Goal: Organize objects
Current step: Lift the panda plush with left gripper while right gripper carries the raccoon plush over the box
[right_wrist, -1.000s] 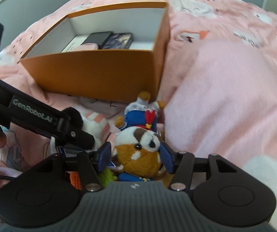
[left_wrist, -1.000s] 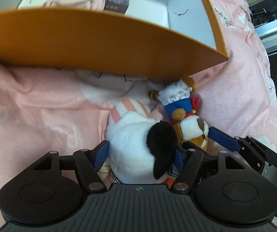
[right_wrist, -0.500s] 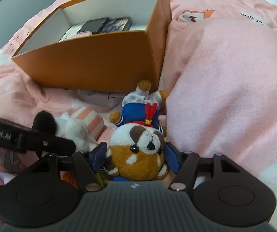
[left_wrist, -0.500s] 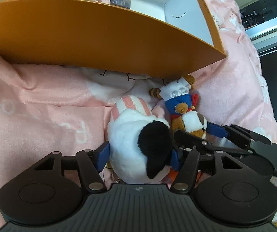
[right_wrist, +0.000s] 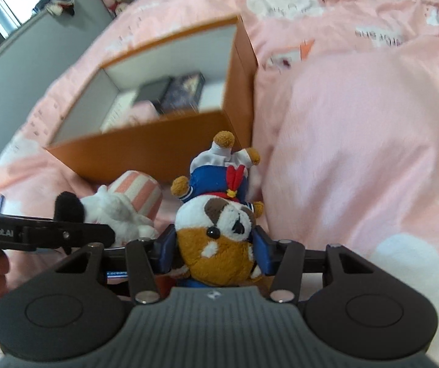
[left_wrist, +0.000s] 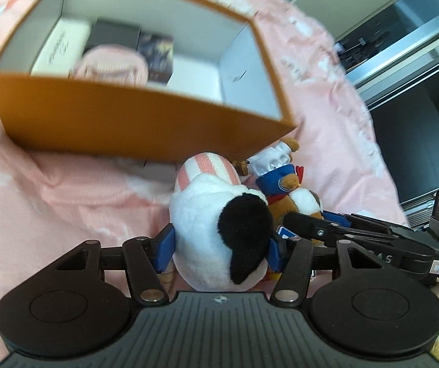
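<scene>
My left gripper (left_wrist: 219, 245) is shut on a white plush toy (left_wrist: 213, 233) with a black ear and a pink-striped part, held above the pink bedding. My right gripper (right_wrist: 216, 248) is shut on a brown and white plush dog (right_wrist: 219, 227) in a blue sailor outfit, head towards the camera. Each toy also shows in the other view: the dog (left_wrist: 283, 184) to the right of the white toy, the white toy (right_wrist: 118, 205) to the left of the dog. An open orange box (left_wrist: 145, 122) lies ahead, also in the right wrist view (right_wrist: 145, 150).
The box holds a white box (left_wrist: 63, 49), a black box (left_wrist: 112, 33), a dark printed box (left_wrist: 158, 55) and a pink item (left_wrist: 112, 67). A pink blanket mound (right_wrist: 357, 153) rises on the right. Dark furniture (left_wrist: 418, 122) stands beyond the bed.
Both grippers have lifted with their toys, so the box now sits lower in view and its inside shows. Both stay shut on the toys.
</scene>
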